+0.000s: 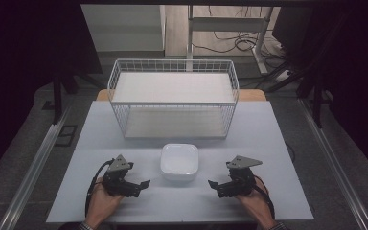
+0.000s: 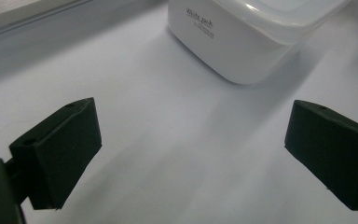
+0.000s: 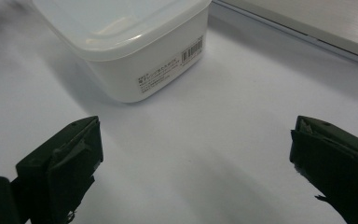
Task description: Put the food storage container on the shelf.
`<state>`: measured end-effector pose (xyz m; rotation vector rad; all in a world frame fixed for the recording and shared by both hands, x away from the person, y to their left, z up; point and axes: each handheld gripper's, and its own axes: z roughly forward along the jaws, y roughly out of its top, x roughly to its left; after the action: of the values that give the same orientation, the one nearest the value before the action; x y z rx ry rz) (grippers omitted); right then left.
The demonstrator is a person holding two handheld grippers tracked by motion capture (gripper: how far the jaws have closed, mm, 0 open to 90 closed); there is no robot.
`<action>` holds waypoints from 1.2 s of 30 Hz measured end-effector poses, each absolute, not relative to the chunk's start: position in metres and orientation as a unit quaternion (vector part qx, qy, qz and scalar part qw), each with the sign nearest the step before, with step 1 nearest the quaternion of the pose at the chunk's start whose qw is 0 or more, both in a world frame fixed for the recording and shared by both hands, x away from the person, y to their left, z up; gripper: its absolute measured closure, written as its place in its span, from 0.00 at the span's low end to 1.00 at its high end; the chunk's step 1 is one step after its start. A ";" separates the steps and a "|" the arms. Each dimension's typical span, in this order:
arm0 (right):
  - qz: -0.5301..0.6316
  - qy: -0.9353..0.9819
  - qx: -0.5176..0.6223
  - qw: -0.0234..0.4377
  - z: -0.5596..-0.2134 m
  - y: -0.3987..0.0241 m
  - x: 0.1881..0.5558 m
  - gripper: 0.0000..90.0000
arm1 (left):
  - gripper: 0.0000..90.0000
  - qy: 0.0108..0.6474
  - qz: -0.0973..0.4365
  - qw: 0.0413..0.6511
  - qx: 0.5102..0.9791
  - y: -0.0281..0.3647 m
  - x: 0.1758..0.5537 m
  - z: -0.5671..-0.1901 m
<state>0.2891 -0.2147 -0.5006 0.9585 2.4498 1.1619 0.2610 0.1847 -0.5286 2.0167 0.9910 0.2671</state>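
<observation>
Both grippers' jaws stand spread wide with bare table between them: the left gripper (image 1: 141, 184) at seven o'clock and the right gripper (image 1: 214, 184) at five o'clock of the white lidded container (image 1: 179, 162), each pointing inward at it without touching. Beyond, at twelve o'clock, a white wire basket (image 1: 173, 67) stands on the pale table (image 1: 268, 143), holding flat white boards. "White pack" (image 2: 199, 14) is printed on the container's side; a barcode label (image 3: 191, 50) with unreadable small print marks another side.

Glossy plastic container (image 1: 179, 162) (lidded) on matt table (image 1: 268, 143).
</observation>
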 end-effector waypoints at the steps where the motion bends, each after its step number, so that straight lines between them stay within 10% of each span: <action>1: 0.400 0.845 0.331 0.132 -0.500 -0.215 0.289 0.02 | 0.04 0.397 0.104 0.427 0.806 0.185 0.262 -0.529; 36: 0.428 0.833 0.341 0.081 -0.484 -0.180 0.320 0.02 | 0.06 0.365 0.071 0.470 0.801 0.157 0.294 -0.500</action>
<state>0.3202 -0.1802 -0.4838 1.0187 2.4903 1.2783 0.2936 0.1568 -0.4998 1.9622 0.8951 0.1739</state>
